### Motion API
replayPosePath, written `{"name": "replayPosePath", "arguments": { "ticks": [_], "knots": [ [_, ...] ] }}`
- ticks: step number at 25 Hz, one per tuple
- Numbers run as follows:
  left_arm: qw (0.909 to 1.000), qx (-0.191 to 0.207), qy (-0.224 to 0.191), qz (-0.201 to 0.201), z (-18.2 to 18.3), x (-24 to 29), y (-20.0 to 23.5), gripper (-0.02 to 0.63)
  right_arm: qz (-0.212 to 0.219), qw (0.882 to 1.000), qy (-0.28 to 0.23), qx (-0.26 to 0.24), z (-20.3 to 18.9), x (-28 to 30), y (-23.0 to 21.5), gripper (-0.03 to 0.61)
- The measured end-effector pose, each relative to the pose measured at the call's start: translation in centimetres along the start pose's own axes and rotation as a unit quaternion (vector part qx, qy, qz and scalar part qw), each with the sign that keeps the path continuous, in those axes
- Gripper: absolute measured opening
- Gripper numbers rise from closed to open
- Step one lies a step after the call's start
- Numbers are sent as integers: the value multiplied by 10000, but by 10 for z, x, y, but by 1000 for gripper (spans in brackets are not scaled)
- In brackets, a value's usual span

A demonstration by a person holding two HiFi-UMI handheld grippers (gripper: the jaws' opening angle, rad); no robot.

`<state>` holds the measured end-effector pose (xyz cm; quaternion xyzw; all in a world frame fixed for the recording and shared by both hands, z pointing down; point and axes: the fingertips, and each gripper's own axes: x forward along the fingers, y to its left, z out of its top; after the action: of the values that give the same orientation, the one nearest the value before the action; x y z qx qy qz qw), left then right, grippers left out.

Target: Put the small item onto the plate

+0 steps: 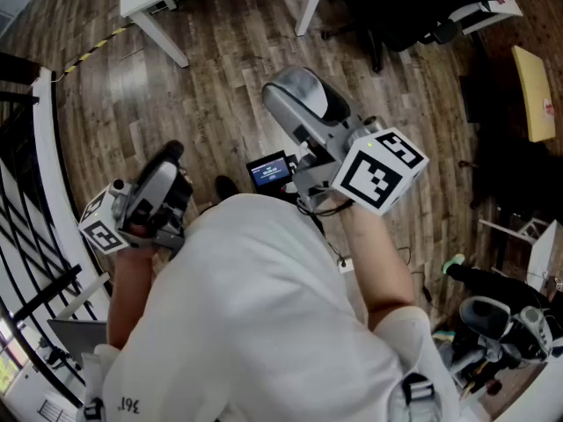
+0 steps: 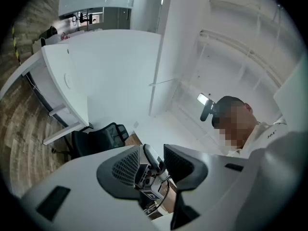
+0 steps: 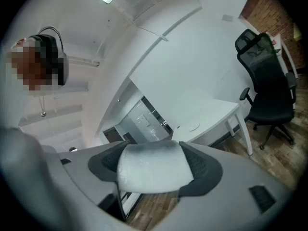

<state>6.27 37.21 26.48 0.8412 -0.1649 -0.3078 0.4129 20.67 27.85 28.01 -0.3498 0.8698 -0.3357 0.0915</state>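
At the left of the head view, the left gripper [image 1: 169, 161] is held up in front of the person's white shirt [image 1: 255, 315], with its marker cube [image 1: 101, 227] low beside it. It points away from the body, over the wooden floor [image 1: 220, 86]. In the left gripper view its two dark pads stand a little apart with nothing between them. The other gripper shows through the gap, well beyond it, and a black office chair [image 2: 98, 139] stands by a white table [image 2: 96, 71] farther off.

Near the middle of the head view, a small lit screen [image 1: 268, 170] sits just left of the right gripper [image 1: 297, 90]. That gripper is raised higher in the picture, and its own marker cube [image 1: 380, 170] sits above the forearm.

In the right gripper view, a small pale block [image 3: 153, 170] — frosted and rounded at its corners — fills the whole gap between the dark pads. It touches both pads, so this gripper is pinching it in the air, away from any table. This block looks like the task's small item, though the frames do not show what it is made of.

Behind the right gripper there is another white table [image 3: 211, 112], and at the right a second black office chair [image 3: 267, 76] stands on the wooden floor near a brick wall [image 3: 274, 13].
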Motion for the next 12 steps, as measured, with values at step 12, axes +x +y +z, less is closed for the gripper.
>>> {"name": "replayPosePath", "arguments": {
  "ticks": [12],
  "knots": [
    [10000, -26, 43, -12, -1, -2, 4, 138, -6, 9999, 88, -104, -4, 5, 3, 318]
  ]
}}
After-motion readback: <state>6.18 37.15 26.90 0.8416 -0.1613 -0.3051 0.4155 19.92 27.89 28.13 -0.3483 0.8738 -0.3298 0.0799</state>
